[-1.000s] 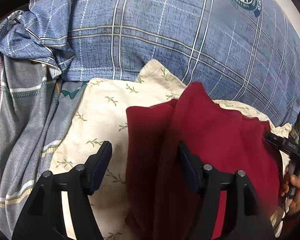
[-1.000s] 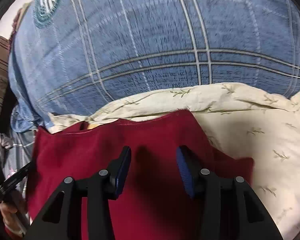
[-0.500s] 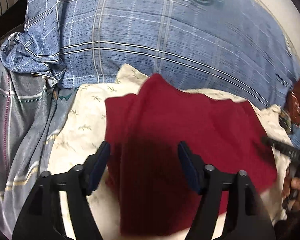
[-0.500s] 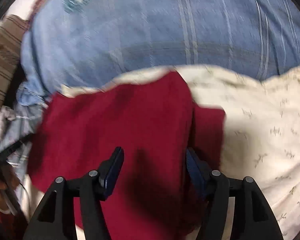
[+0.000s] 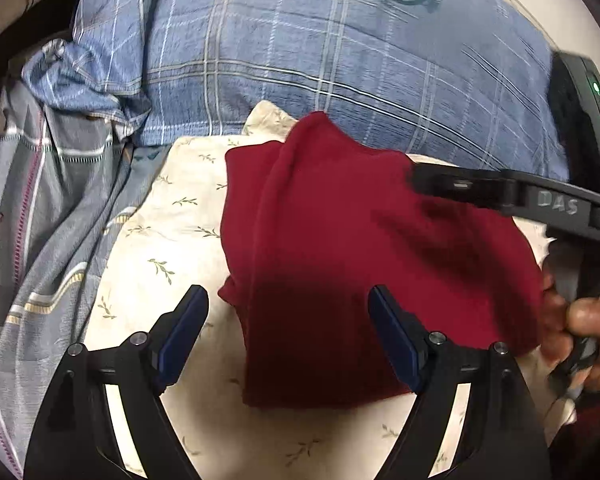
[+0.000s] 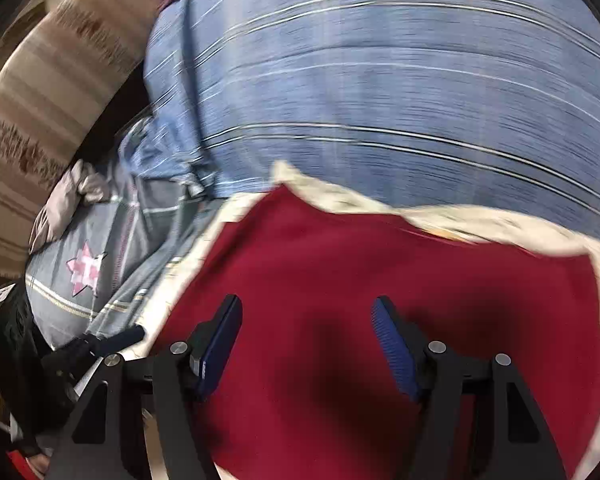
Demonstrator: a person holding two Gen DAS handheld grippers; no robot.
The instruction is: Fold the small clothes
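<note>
Red garment [image 5: 340, 240] lying folded on a cream cloth [image 5: 168, 248] printed with small green sprigs, spread over a bed. Folded edge running down the garment's left side in the left wrist view, a second layer peeking out beside it; upper corner rising to a point just below the blue plaid quilt [image 5: 300, 52]. Grey patterned bedding [image 5: 40, 200] bunched to the left of the cream cloth, with a pink star patch on it in the right wrist view.

Left gripper [image 5: 288, 316] hovering low over the near edge of the red garment — jaws spread wide and opening further, blue pads [image 5: 180, 336] clear of the fabric, garment seen between them but not pinched. Left pad over the cream cloth, right pad over the red.

Right gripper [image 6: 306, 340] above the middle of the red garment [image 6: 340, 280], jaws likewise apart and opening, nothing clamped; view smeared by motion blur, so fine detail of the quilt [image 6: 380, 80] lost. Cream cloth [image 6: 480, 220] showing as a border round the garment's far edge. Striped brown pillow or cushion [image 6: 60, 100] at upper left — cannot tell which.

In the left wrist view, right gripper's black frame [image 5: 520, 196] reaching in from the right over the garment, with the person's hand [image 5: 580, 328] on its handle at the garment's right edge.
</note>
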